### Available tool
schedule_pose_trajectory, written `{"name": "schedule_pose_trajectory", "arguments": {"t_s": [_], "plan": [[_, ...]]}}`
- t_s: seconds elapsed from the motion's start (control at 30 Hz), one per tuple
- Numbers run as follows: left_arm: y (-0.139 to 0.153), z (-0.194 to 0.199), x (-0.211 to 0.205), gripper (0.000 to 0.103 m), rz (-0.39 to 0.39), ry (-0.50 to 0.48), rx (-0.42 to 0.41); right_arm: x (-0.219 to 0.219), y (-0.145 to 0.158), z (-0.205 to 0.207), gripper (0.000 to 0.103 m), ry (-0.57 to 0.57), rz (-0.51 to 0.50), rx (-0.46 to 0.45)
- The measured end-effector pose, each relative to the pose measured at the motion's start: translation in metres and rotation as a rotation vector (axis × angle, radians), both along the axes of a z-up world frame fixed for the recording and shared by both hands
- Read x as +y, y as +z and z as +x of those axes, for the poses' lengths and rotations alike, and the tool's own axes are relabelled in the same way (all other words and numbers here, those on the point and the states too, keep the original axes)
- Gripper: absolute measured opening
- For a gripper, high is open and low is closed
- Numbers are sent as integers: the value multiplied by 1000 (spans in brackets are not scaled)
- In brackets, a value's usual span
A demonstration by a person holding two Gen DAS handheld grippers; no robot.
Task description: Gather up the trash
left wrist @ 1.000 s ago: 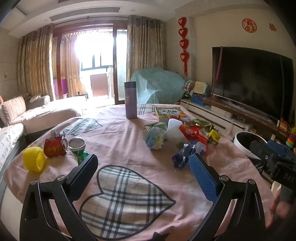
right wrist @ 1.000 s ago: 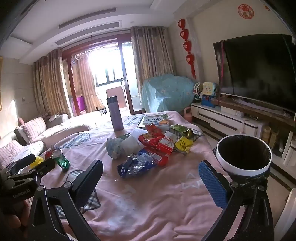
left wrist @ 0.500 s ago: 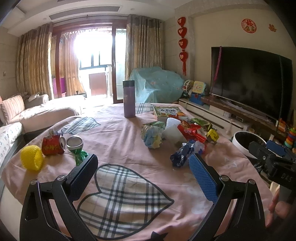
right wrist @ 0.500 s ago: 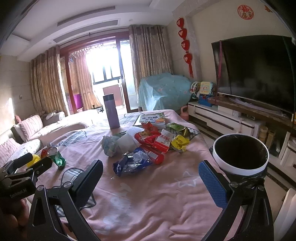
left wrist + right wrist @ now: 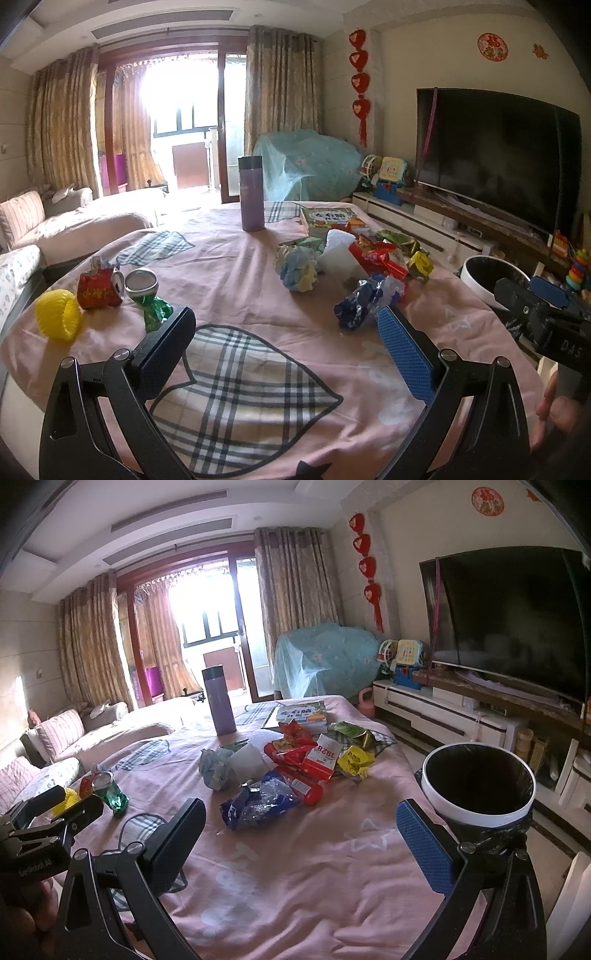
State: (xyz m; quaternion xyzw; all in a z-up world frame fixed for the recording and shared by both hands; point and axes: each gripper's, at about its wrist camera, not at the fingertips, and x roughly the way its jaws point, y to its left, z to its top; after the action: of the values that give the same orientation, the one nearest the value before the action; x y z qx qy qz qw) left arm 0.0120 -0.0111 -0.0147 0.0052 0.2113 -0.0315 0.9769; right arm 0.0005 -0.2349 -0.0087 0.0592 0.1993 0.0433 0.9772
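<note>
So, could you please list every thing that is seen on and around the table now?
table: one, pink cloth, foreground
blue wrapper: one, blue, middle
red wrappers: several, red, behind the blue wrapper
yellow wrapper: one, yellow, right of the red wrappers
crumpled paper: one, blue-yellow, middle
flask: one, purple, upright at far side
book: one, green cover, far side
cans: two, red and green, left
yellow net: one, far left
bin: one, white rim, black liner, right of table
left tool: open
right tool: open
</note>
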Motion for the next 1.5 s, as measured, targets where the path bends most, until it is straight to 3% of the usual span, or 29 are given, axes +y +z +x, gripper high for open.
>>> {"name": "schedule_pose_trajectory", "arguments": {"t_s": [0.73,1.17,1.27,1.5], "plan": [[-6,15,-19,101,36,-26,27,-3,-5,13,103,55,15,37],[-14,59,-34,101,42,-99,121,-23,-13,53,102,107,64,120],[-17,74,-41,101,41,-133,152,-30,-22,72,95,128,86,176],[-35,112,-64,97,62,-237,240,-40,-51,128,62,226,124,346]]}}
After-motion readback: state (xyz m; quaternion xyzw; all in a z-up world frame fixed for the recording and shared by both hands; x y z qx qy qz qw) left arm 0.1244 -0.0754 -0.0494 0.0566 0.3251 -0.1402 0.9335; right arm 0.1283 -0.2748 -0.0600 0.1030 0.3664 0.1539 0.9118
